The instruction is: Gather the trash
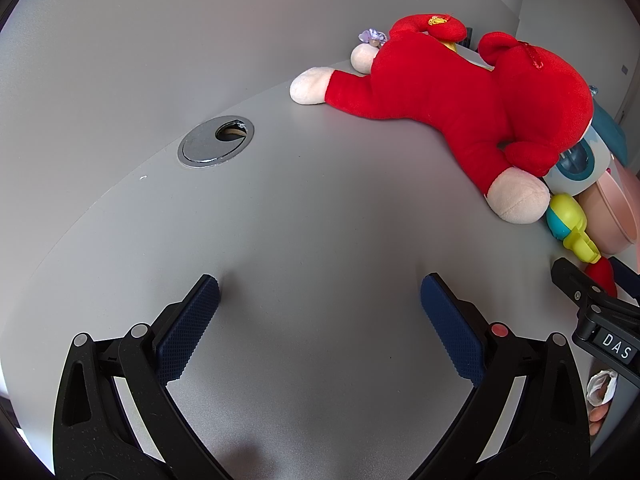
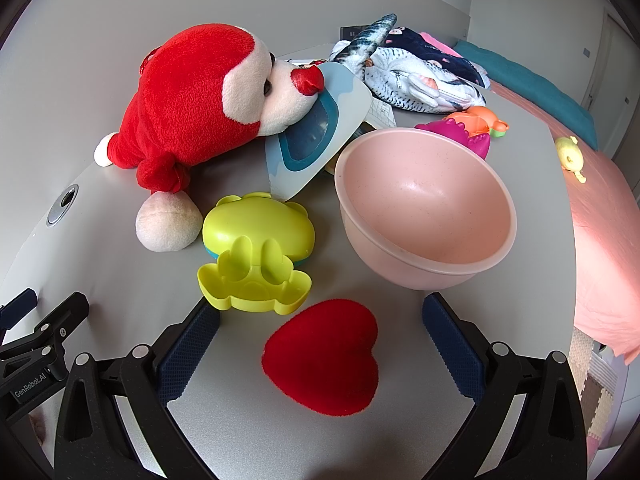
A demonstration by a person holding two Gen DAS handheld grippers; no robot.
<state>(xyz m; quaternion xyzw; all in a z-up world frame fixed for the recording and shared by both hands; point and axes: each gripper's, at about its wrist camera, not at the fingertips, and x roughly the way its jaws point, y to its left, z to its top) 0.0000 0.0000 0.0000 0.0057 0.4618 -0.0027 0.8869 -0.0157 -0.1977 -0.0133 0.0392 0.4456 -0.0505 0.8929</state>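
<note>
My right gripper [image 2: 320, 312] is open and empty, its fingers on either side of a red plush heart [image 2: 324, 362] lying on the grey table [image 2: 248, 420]. Beyond the heart are a yellow-green frog toy [image 2: 256, 256] and an empty pink bowl [image 2: 424, 204]. My left gripper [image 1: 320, 300] is open and empty over bare grey table [image 1: 312, 220]. A red plush animal [image 1: 452, 100] lies at the right there; it also shows in the right wrist view [image 2: 188, 100]. The right gripper's body [image 1: 600, 320] shows at the left view's right edge.
A light blue toy with a teal window [image 2: 316, 128] leans under the plush's face. Patterned fabric pouches [image 2: 416, 72], orange and magenta toys [image 2: 472, 128] and a small yellow toy [image 2: 570, 154] lie farther back. A metal cable grommet [image 1: 216, 142] is set in the table. A pink bed [image 2: 600, 208] is at the right.
</note>
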